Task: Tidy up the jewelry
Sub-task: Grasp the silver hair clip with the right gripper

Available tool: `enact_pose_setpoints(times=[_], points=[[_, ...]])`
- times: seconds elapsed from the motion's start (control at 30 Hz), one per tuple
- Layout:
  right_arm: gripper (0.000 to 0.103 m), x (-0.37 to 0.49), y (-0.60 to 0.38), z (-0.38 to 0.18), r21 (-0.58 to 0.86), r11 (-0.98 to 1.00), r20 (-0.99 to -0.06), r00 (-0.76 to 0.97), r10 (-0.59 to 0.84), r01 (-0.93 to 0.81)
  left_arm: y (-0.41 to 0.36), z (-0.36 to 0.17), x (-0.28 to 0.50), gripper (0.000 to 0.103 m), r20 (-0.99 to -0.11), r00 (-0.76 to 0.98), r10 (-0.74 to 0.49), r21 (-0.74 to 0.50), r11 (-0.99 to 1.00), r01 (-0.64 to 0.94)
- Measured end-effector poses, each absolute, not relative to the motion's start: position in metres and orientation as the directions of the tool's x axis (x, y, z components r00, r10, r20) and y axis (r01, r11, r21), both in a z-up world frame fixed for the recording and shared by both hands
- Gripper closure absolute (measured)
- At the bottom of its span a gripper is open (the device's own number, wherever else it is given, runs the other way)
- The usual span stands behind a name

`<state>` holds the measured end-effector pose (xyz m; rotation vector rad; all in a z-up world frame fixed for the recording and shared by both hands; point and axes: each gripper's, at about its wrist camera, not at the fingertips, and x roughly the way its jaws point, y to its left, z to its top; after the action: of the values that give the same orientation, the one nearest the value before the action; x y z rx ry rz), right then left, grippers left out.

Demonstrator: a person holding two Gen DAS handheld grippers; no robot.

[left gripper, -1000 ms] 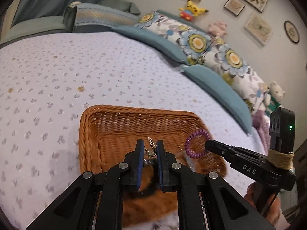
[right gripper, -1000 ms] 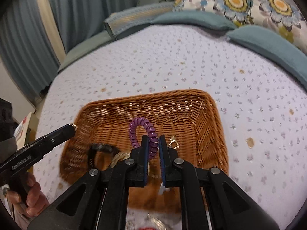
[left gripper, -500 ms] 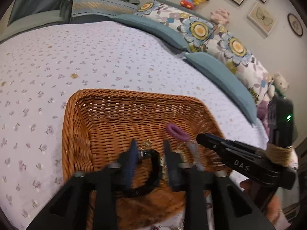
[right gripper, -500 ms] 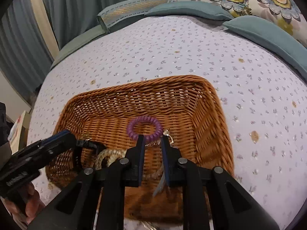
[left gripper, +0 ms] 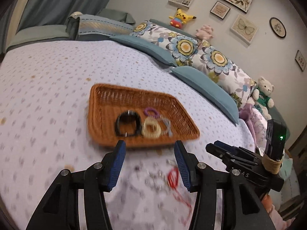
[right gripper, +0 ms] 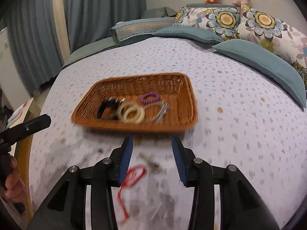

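Observation:
A brown wicker basket [left gripper: 103, 115] [right gripper: 184, 118] sits on the bedspread. It holds a purple coil hair tie [left gripper: 151, 112] [right gripper: 149, 98], a black bracelet [left gripper: 127, 123] [right gripper: 107, 108], a cream ring [left gripper: 151, 128] [right gripper: 131, 113] and a silvery piece [right gripper: 163, 112]. My left gripper [left gripper: 149, 149] is open and empty, just short of the basket's near rim. My right gripper [right gripper: 151, 143] is open and empty too; it also shows in the left wrist view [left gripper: 220, 149]. A red cord [left gripper: 173, 176] [right gripper: 134, 174] and small blurred metal pieces [right gripper: 151, 162] lie on the bedspread between the fingers.
The bed [right gripper: 239, 124] has a pale dotted cover. Blue and floral pillows [left gripper: 191, 48] line its far side, with plush toys [left gripper: 181, 17] behind. Curtains [right gripper: 86, 9] hang at the back left. The bed's edge drops off at the left in the right wrist view.
Both grippers opened, left their pieces in the basket and pulled back out of it. The purple hair tie now lies in the basket. Both views are blurred by motion.

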<state>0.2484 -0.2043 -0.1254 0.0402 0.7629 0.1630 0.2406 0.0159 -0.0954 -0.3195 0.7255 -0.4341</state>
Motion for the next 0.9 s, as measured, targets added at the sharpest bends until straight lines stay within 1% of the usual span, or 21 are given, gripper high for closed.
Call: enact_pose_setpoints(times=[0.13,0.4,0.57,0.77,0.9], points=[[0.058,0.213,-0.202,-0.129,0.113,0.983,-0.69,0.7,0.182,-0.145,0.02,-0.096,0.201,0.049,-0.569,0.661,-0.488,-0.437,0.861,0.26],[0.058,0.161,-0.204,-0.137,0.159,0.976,-0.7,0.681,0.216,-0.146,0.019,-0.091,0.152,0.049,-0.57,0.656,-0.494,-0.444,0.857,0.26],[0.058,0.141,-0.21,-0.131,0.163,0.977,-0.69,0.692,0.214,-0.139,0.008,-0.081,0.137,0.049,-0.574,0.643,-0.507,-0.416,0.857,0.304],[0.058,0.126,-0.216,-0.113,0.143,0.98,-0.668,0.716,0.201,-0.142,-0.004,-0.062,0.117,0.049,-0.555,0.654,-0.514,-0.375,0.857,0.355],[0.058,0.132,-0.218,-0.117,0.108,0.984,-0.676,0.714,0.18,-0.145,-0.009,-0.067,0.114,0.05,-0.573,0.641,-0.511,-0.327,0.859,0.393]])
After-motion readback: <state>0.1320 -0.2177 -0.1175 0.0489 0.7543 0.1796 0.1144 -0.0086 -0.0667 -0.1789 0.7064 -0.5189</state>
